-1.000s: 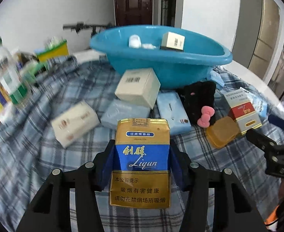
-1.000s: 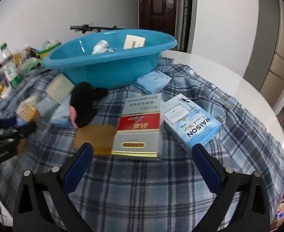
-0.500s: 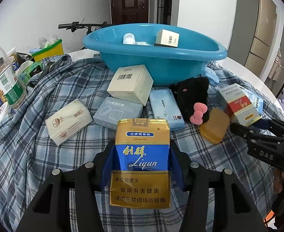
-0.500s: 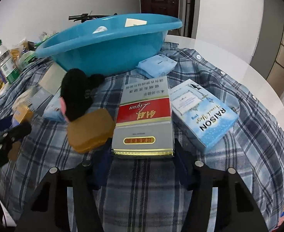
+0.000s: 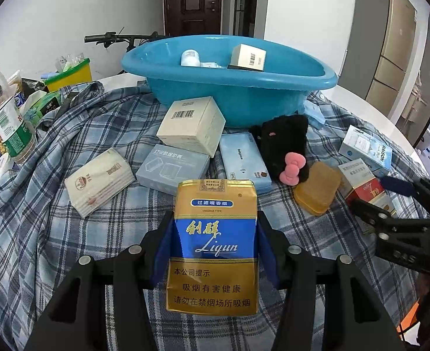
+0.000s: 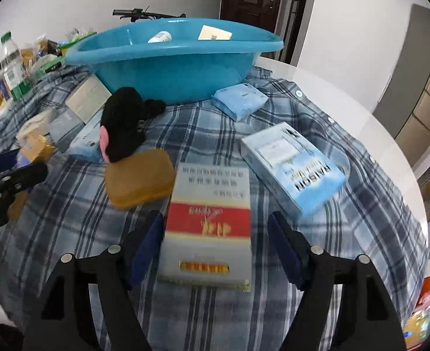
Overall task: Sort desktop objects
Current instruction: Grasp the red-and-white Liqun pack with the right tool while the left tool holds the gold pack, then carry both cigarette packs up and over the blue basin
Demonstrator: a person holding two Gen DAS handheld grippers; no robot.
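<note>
My left gripper [image 5: 215, 234] is shut on a gold and blue Liqun cigarette pack [image 5: 215, 245] and holds it above the plaid cloth. My right gripper [image 6: 215, 234] has its jaws around a red and grey cigarette pack [image 6: 209, 222]; a gap shows on the right side and the view is blurred, so contact is unclear. The right gripper also shows in the left wrist view [image 5: 390, 201] around that pack [image 5: 367, 188]. The blue basin [image 5: 229, 79] stands at the back with a cream box [image 5: 247, 57] and a white jar [image 5: 190, 58] inside.
On the plaid cloth [image 5: 54, 204] lie a cream box [image 5: 191, 125], tissue packs [image 5: 97, 181], a grey box [image 5: 172, 169], a light blue pack [image 5: 244, 161], a black plush with pink bow [image 5: 285, 146], an amber soap [image 6: 138, 178] and a Raison pack [image 6: 291, 166]. Bottles [image 5: 4, 117] stand at the left.
My right gripper has moved in over the red and grey pack and narrowed around it. My left gripper keeps holding the Liqun pack and has drifted slightly.
</note>
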